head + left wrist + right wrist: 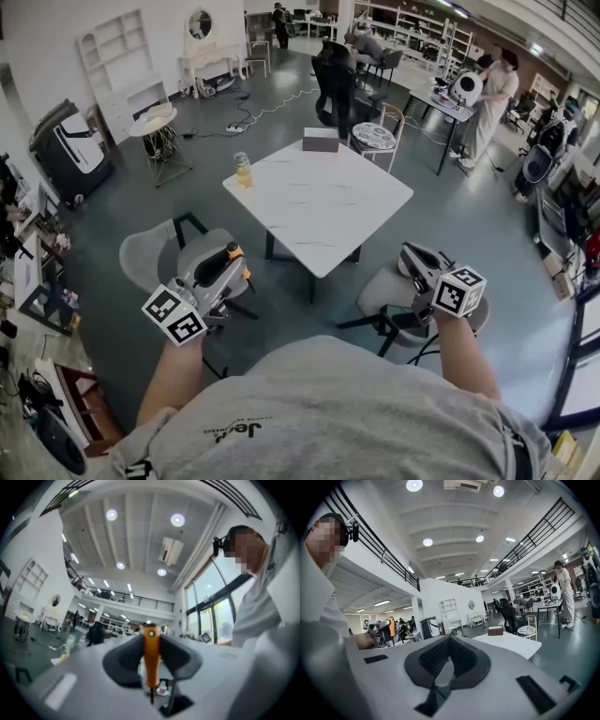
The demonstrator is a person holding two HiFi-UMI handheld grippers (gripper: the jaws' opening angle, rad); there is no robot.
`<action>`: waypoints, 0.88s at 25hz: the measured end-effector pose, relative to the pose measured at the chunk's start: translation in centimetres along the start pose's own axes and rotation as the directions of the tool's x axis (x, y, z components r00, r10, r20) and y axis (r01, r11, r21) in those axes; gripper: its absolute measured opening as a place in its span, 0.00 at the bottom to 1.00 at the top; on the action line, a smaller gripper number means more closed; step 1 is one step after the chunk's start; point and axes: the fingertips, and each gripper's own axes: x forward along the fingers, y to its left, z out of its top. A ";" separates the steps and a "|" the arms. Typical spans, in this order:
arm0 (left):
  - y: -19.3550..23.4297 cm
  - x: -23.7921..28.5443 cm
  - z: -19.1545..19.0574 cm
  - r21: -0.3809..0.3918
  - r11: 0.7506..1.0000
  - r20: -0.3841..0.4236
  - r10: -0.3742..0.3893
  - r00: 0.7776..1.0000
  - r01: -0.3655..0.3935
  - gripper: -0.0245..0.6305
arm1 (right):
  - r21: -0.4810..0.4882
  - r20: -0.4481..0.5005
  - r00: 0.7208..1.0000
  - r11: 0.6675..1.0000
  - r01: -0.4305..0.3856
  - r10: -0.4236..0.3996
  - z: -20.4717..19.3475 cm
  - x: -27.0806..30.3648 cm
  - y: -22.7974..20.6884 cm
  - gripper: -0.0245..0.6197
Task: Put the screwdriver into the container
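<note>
A white square table [323,202] stood at the centre of the frame, with two grey chairs [150,255] just below it. Beyond it sat a black office chair [335,84]. A white shelf unit [117,56] filled the upper left, and a person in white [492,101] stood at the upper right.

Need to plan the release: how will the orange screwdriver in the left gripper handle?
The screwdriver looks stiff: a straight orange handle with a thin dark shaft. Probably light, since the left gripper holds it by the handle alone. The smooth rounded handle may roll once laid on the white table.
</note>
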 end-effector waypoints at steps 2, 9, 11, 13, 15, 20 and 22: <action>-0.1 0.4 -0.1 -0.001 1.000 0.003 0.007 1.000 -0.007 0.21 | 0.007 0.005 1.000 1.000 0.008 -0.008 0.0 -0.2 -0.8 0.05; -1.2 2.4 0.1 0.012 1.000 0.020 0.023 1.000 -0.023 0.21 | 0.012 0.018 1.000 1.000 0.004 -0.004 0.6 -2.1 -3.2 0.05; -1.8 3.3 -0.1 0.017 1.000 0.026 0.026 0.999 -0.027 0.21 | 0.013 0.021 1.000 1.000 -0.002 0.002 0.5 -2.6 -4.2 0.05; -2.3 4.3 -0.4 0.019 0.999 0.032 0.032 0.999 -0.033 0.21 | 0.013 0.023 1.000 1.000 -0.011 0.011 0.6 -3.1 -5.2 0.05; -2.8 5.2 -0.8 0.015 0.999 0.037 0.041 0.998 -0.041 0.21 | 0.011 0.022 1.000 1.000 -0.022 0.022 0.7 -3.6 -6.1 0.05; -4.6 7.6 -1.8 0.004 0.999 0.043 0.054 0.998 -0.055 0.21 | 0.011 0.015 0.999 0.999 -0.037 0.036 0.9 -5.6 -8.5 0.05; -5.5 9.0 -2.2 0.003 0.998 0.042 0.056 0.998 -0.056 0.21 | 0.013 0.017 0.999 0.999 -0.046 0.046 1.0 -6.4 -9.6 0.05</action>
